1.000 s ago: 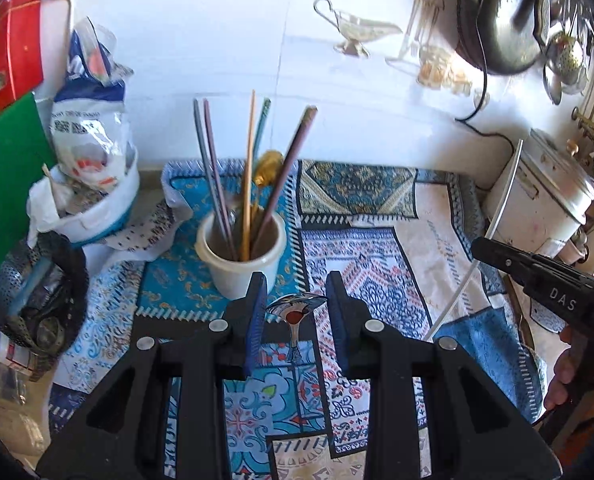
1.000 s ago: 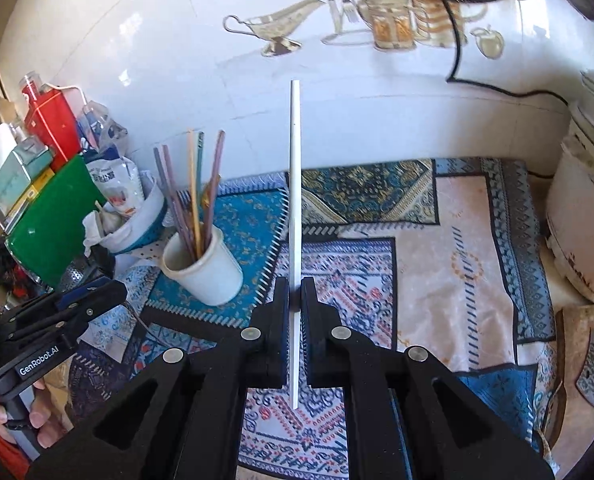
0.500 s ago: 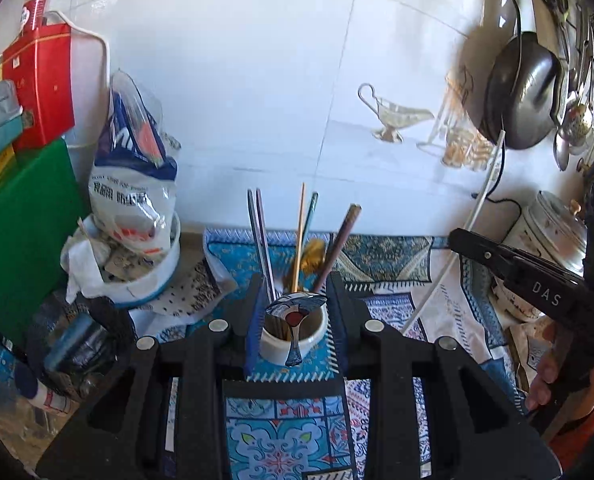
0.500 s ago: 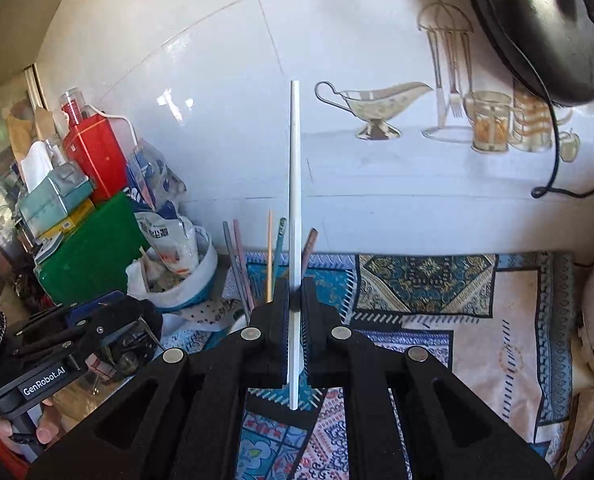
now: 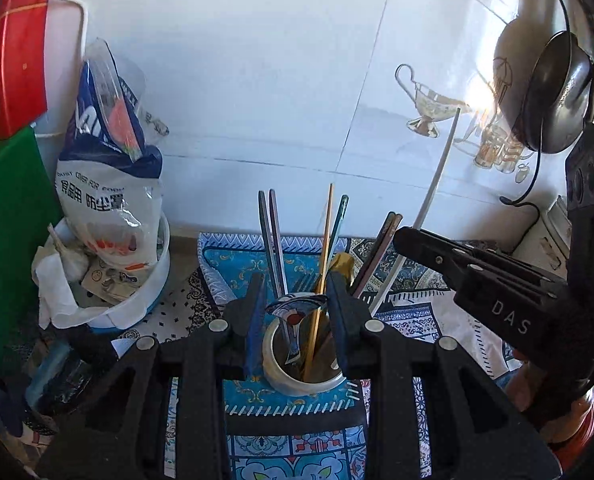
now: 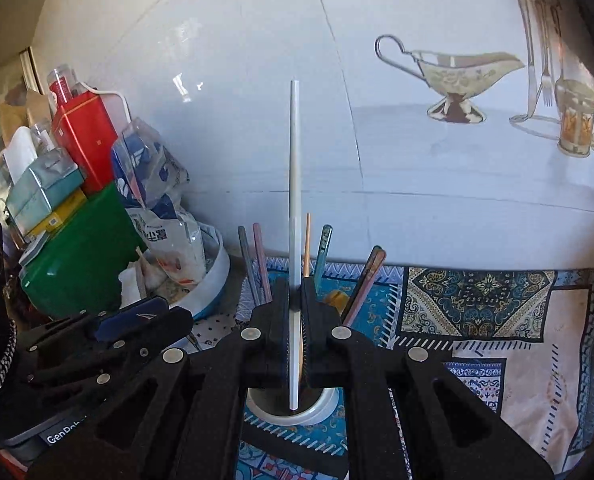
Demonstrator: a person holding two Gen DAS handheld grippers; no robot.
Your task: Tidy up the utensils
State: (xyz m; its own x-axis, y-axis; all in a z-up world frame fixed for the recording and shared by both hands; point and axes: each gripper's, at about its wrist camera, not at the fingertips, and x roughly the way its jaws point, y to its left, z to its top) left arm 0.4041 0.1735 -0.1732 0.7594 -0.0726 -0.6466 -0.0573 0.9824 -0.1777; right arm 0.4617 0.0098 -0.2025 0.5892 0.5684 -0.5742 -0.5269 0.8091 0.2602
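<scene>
A white cup [image 5: 297, 384] holding several chopsticks [image 5: 275, 240] stands on the patterned mat. My left gripper [image 5: 295, 308] is shut on a patterned ceramic spoon [image 5: 295, 312], bowl up, its handle hanging into the cup's mouth. My right gripper [image 6: 295, 308] is shut on a long white chopstick [image 6: 295, 208], held upright with its lower tip just above the cup [image 6: 313, 410]. The right gripper [image 5: 477, 276] and its chopstick [image 5: 433, 196] show at the right of the left wrist view. The left gripper [image 6: 109, 344] shows at lower left of the right wrist view.
A white bowl with a plastic bag [image 5: 109, 184] and a green board [image 5: 5, 240] stand left of the cup. A red tin [image 6: 85, 136] and boxes stack behind them. The tiled wall [image 5: 277, 80] is close behind. A black pan [image 5: 553, 88] hangs at the right.
Both grippers have moved forward and down over the cup. The spoon handle now hangs in the cup's mouth and the white chopstick's tip is just above the cup.
</scene>
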